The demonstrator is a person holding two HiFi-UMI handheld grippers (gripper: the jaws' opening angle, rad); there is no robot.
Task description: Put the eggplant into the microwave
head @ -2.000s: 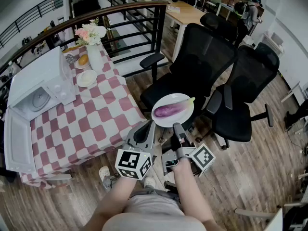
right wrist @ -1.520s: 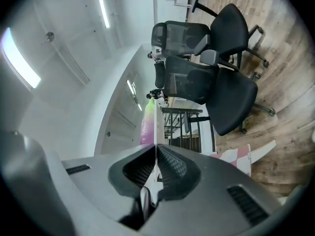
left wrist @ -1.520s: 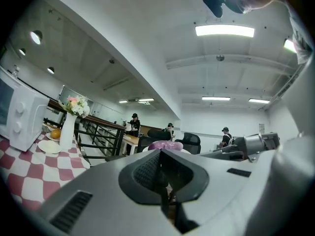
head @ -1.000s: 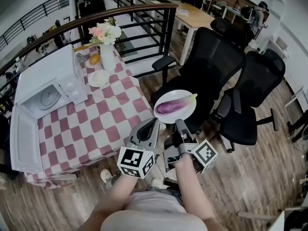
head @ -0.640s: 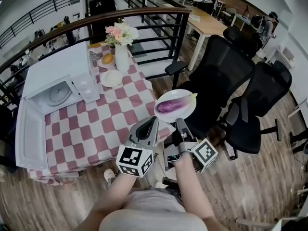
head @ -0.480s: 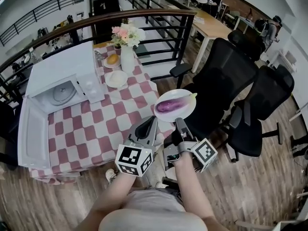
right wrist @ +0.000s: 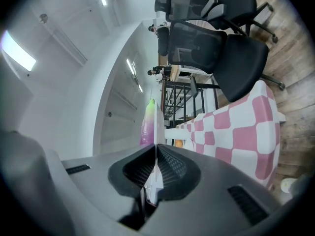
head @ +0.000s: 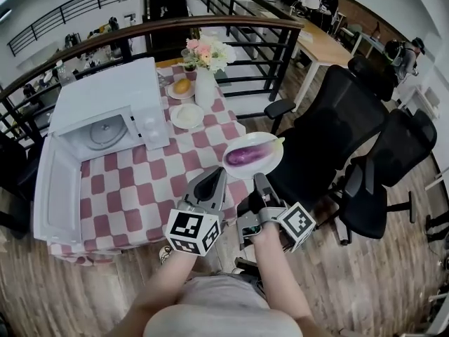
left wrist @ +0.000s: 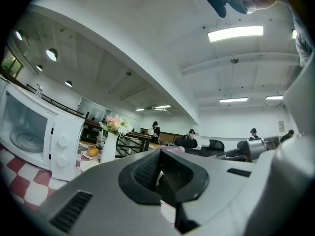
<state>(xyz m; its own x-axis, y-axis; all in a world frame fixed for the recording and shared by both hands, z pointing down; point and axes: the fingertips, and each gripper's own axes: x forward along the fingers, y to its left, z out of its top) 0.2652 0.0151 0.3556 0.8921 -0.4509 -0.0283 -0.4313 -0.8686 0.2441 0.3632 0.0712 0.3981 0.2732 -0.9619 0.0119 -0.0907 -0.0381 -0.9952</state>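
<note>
While I carry the white plate point(head: 271, 167) toward the table point(head: 140, 195), my right claw point(head: 258, 181) is clamped on the plate's near rim, and the right gripper view shows that rim edge-on between the closed pads. The eggplant point(head: 247, 155) lies along the middle of the plate with its green stem toward two o'clock, so the task's thing is riding in the air, not yet set down anywhere. My left claw point(head: 214, 177) sits just beside the plate at its seven o'clock. Its jaws are together, and I can make out nothing held between them. What has changed over the last couple of seconds is the ground under the plate. Earlier it hung in front of the black office chairs point(head: 330, 125), with the table well off toward nine o'clock. Now the checked cloth has come in under its left edge and the chairs have slid away toward three o'clock. The microwave point(head: 112, 104) has drawn closer too, and now stands at ten o'clock from the plate with its door point(head: 56, 188) swung wide open and its glass turntable point(head: 106, 132) bare. The eggplant has not shifted on the plate, so I judge the carry to be steady. The approach looks roughly half done. What remains, I think, is to cross the table and feed the plate into the open cavity, keeping clear of the flower vase point(head: 205, 83) at eleven o'clock.
</note>
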